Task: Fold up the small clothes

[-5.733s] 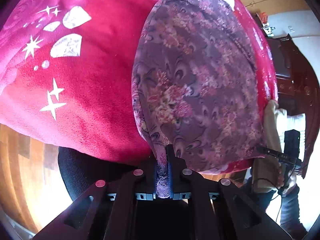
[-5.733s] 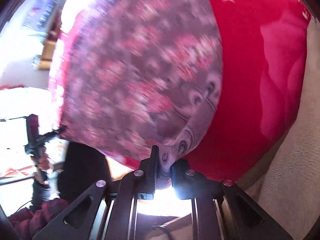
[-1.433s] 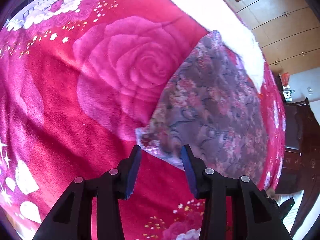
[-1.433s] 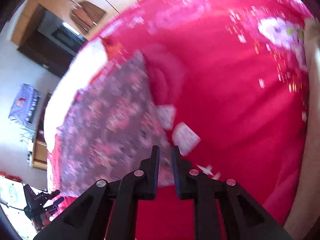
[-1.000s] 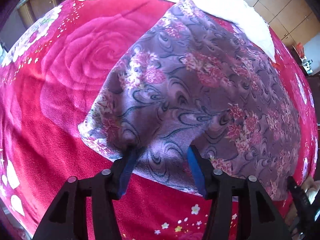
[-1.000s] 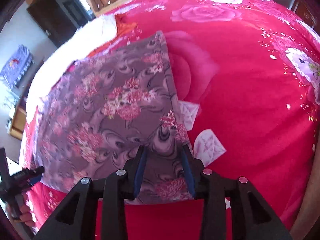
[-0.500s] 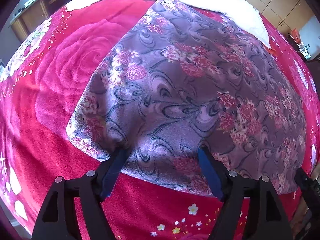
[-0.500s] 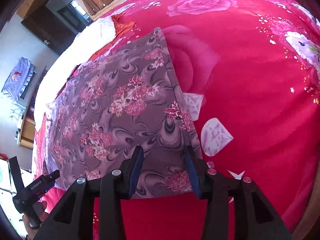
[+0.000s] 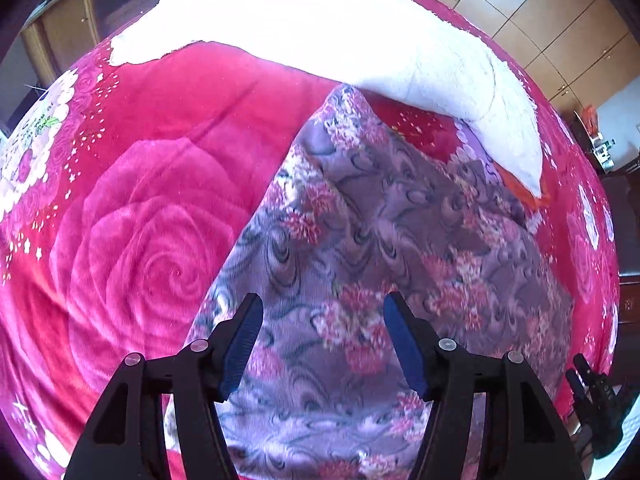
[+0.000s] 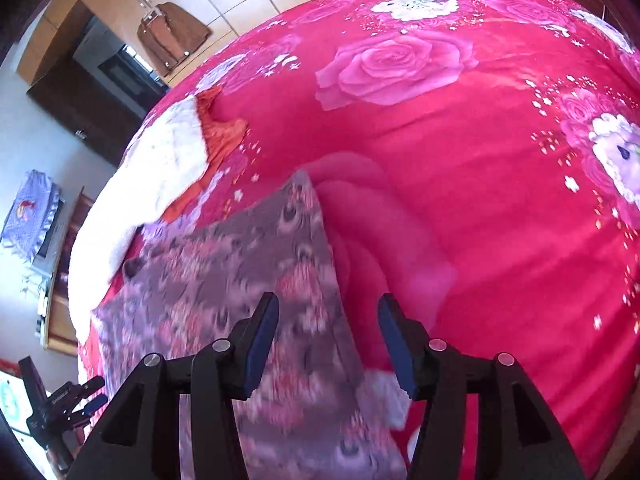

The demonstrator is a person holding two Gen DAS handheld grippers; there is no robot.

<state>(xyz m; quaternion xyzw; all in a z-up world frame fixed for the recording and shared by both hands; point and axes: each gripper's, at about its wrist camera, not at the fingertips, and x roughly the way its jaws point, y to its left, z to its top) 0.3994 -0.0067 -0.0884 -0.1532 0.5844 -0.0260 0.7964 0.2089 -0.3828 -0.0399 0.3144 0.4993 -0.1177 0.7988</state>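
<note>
A purple floral garment [image 9: 380,248] lies spread flat on the red rose blanket [image 9: 152,208]. My left gripper [image 9: 323,340] is open and empty, raised over the garment's left part. In the right wrist view the same garment [image 10: 248,272] lies at lower left. My right gripper [image 10: 327,340] is open and empty over the garment's right edge, its left finger above the cloth and its right finger above the blanket [image 10: 480,200].
A white fleece blanket [image 9: 360,40] lies at the far edge of the bed, touching the garment's far corner. An orange cloth [image 10: 224,132] peeks from under it. Wooden cabinets [image 10: 120,60] and a hanging brown jacket [image 10: 172,36] stand beyond the bed.
Both grippers let go of the garment, opened wide and lifted back from its near edge. The garment now lies flat on the bed.
</note>
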